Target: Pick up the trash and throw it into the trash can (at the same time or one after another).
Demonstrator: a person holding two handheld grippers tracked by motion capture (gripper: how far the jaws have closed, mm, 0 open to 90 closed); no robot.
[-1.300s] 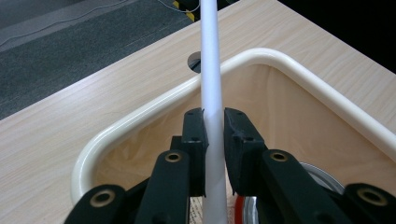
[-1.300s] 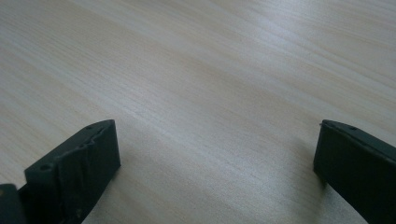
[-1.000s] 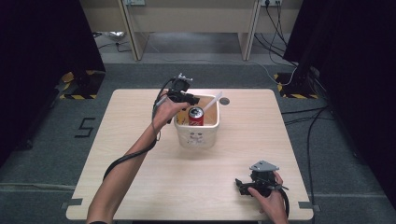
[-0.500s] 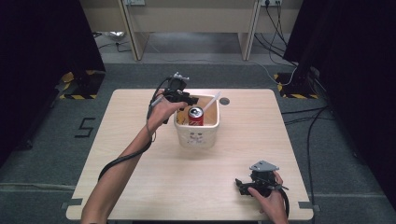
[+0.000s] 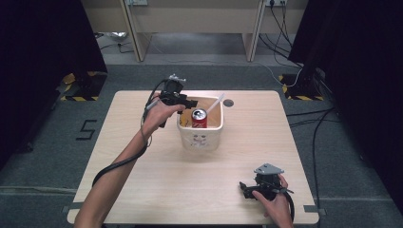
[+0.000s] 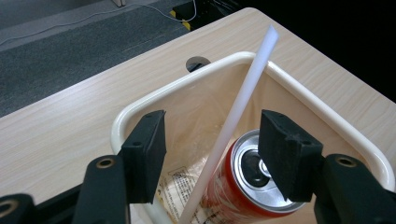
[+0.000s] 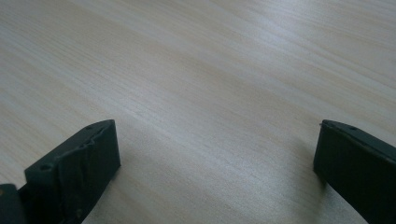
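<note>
- The left gripper (image 5: 189, 101) is held over the left rim of a cream bin (image 5: 200, 141) that stands on the table (image 5: 142, 166) a little beyond its centre, toward 12 o'clock.
- Its jaws have just been opening. In the left gripper view the long white straw (image 6: 233, 122) runs up between the pads (image 6: 148, 150), but a clear gap is left on each side, so nothing is gripped.
- The straw is seen leaning inside the bin, its lower end down among the contents and its upper end over the far rim, pointing toward roughly 1 o'clock in the high view.
- A red can (image 5: 199, 118) stands upright in the bin just beside the straw, with crumpled printed paper (image 6: 180, 179) beneath; a clear liner appears to line the walls.
- The right gripper (image 5: 247, 189) is rested low near the table's 5 o'clock corner, jaws wide apart over bare wood and empty.
- Judged from this, the dropping of the straw into the bin looks done; what is left is the withdrawal of the left gripper. No further loose item is seen on the table top.
</note>
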